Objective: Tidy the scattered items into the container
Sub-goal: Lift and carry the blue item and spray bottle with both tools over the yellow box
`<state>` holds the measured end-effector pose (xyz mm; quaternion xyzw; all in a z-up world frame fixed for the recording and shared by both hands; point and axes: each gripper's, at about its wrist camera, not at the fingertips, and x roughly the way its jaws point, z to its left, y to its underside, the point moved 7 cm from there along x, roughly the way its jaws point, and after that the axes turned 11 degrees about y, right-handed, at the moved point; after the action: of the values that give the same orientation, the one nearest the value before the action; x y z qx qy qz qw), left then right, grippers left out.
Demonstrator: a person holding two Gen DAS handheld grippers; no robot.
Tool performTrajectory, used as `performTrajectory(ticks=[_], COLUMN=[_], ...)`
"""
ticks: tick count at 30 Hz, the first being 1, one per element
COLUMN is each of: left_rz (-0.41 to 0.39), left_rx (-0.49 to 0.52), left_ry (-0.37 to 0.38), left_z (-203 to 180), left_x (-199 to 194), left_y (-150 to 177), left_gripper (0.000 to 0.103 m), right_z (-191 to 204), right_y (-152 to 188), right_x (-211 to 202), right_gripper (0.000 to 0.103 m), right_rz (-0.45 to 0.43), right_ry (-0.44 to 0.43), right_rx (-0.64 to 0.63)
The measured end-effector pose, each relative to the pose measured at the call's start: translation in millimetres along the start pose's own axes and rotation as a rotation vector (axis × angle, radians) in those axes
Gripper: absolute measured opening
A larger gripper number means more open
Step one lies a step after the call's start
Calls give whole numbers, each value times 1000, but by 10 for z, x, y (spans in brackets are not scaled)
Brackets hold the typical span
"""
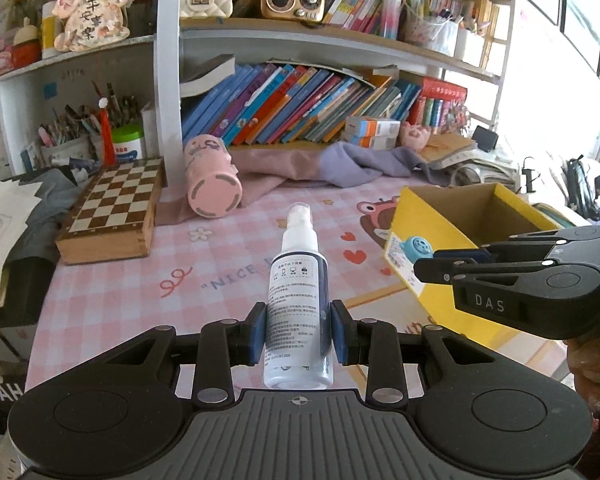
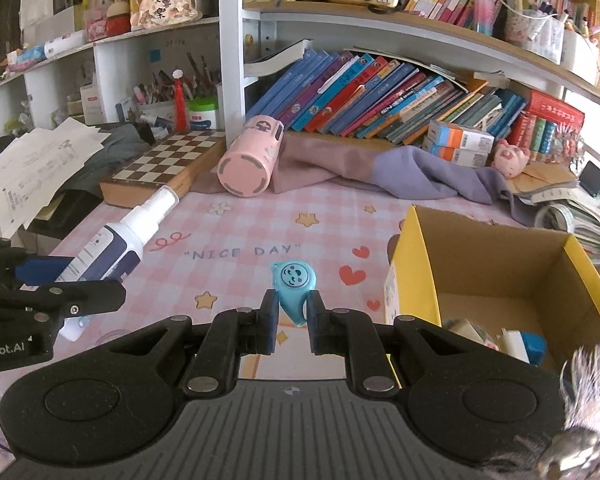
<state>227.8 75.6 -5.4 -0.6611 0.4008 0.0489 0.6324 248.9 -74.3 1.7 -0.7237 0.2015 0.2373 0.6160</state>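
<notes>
At the lower centre of the left wrist view, a white plastic spray bottle with a dark blue label (image 1: 298, 312) is clamped between the blue pads of the left gripper (image 1: 299, 330), its nozzle pointing away above the pink checked tablecloth (image 1: 112, 292). At the lower centre of the right wrist view, a small light-blue teardrop-shaped plastic charm with a smiling face (image 2: 293, 289) is pinched in the narrowly closed right gripper (image 2: 293, 322). The open yellow cardboard box (image 2: 414, 240) is seen at the right of both views, with a few small items lying inside it.
</notes>
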Motion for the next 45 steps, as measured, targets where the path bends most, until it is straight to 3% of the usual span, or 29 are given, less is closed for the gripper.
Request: performTrajectory(ticks=[21,30,45], left_rz=[11,48,92], left_rx=[9,75,145], left_ry=[63,155,298], left_z=[-465,-790,-1242], left_x=[-559,-556,-406], left_y=[583,723,804], left_gripper=[31,31,31], right_z=[35,-201,-610], right_y=[683,1041,1320], right_x=[-809,-1075,-1357], right_gripper=[14,14,14], right_rz=[25,72,112], right_ry=[45,113,241], right_rx=[23,106,178])
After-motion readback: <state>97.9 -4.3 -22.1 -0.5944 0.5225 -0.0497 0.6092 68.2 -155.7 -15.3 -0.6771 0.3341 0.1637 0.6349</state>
